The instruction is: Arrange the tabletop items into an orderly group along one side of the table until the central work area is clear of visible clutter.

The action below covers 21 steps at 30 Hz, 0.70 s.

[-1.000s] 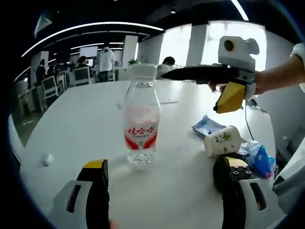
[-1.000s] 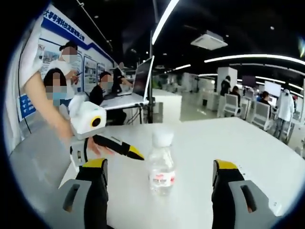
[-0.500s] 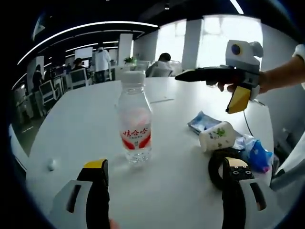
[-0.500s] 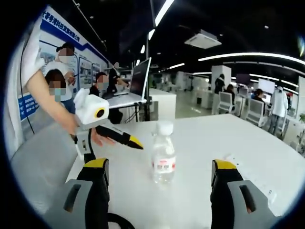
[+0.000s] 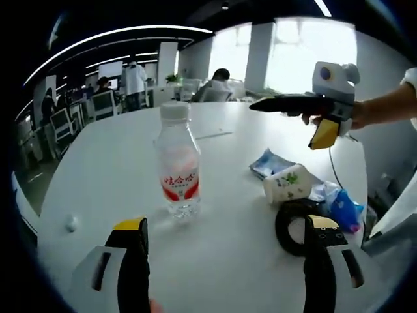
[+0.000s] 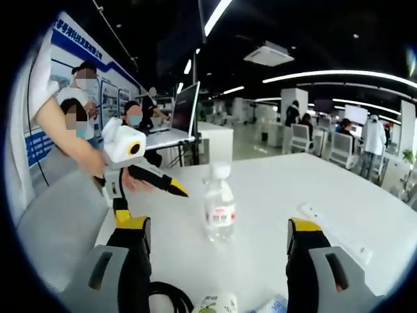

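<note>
While the water bottle (image 5: 177,163) stood upright on the white table (image 5: 117,163), its long axis vertical and cap up, it lay ahead of the left gripper (image 5: 223,261) and a little left of the midline between that gripper's wide-open, empty jaws. From the right gripper (image 6: 218,264), equally open and empty, the bottle (image 6: 219,205) stood centred but farther off, so the left looked the nearer for a side grasp. Off to the bottle's right lay the small white bottle (image 5: 287,184), black tape roll (image 5: 293,225) and blue packets (image 5: 339,205), already grouped near the table edge.
</note>
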Motion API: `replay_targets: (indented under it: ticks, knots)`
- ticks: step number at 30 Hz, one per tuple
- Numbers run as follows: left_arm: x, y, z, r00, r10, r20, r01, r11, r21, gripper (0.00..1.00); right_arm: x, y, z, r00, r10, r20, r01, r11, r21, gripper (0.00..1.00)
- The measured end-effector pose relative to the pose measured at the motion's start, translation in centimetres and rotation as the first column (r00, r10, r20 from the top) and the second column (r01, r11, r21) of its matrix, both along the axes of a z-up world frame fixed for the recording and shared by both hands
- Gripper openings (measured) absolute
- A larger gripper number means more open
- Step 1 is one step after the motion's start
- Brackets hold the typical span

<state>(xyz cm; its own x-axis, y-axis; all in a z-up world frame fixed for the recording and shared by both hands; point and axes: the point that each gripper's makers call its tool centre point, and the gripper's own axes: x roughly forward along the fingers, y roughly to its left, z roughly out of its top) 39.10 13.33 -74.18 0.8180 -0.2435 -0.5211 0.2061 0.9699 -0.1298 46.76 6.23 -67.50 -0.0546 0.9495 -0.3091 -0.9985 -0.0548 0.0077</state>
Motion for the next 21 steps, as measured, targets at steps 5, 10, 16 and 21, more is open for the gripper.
replay_targets:
  ticks: [5,10,16,21]
  knots:
    - [-0.4,-0.3,0.1,1.000,-0.002,-0.010,0.002,1.000,0.005,0.96,0.1,-1.3,0.1,1.000,-0.018,-0.002,0.018,1.000,-0.004,0.83]
    - [-0.6,-0.6,0.5,1.000,-0.003,-0.002,0.003,1.000,-0.001,0.96,0.3,-2.8,0.3,0.999,-0.037,0.002,0.037,0.999,-0.010,0.83]
    - [-1.1,-0.5,0.6,1.000,0.007,-0.009,-0.007,1.000,-0.011,0.96,0.9,-4.4,0.7,0.996,-0.082,-0.020,0.082,0.997,0.003,0.80]
    - [-1.7,-0.6,0.9,1.000,-0.006,-0.013,0.006,1.000,0.000,0.96,1.2,-5.9,0.6,0.993,-0.114,-0.030,0.114,0.993,0.005,0.80]
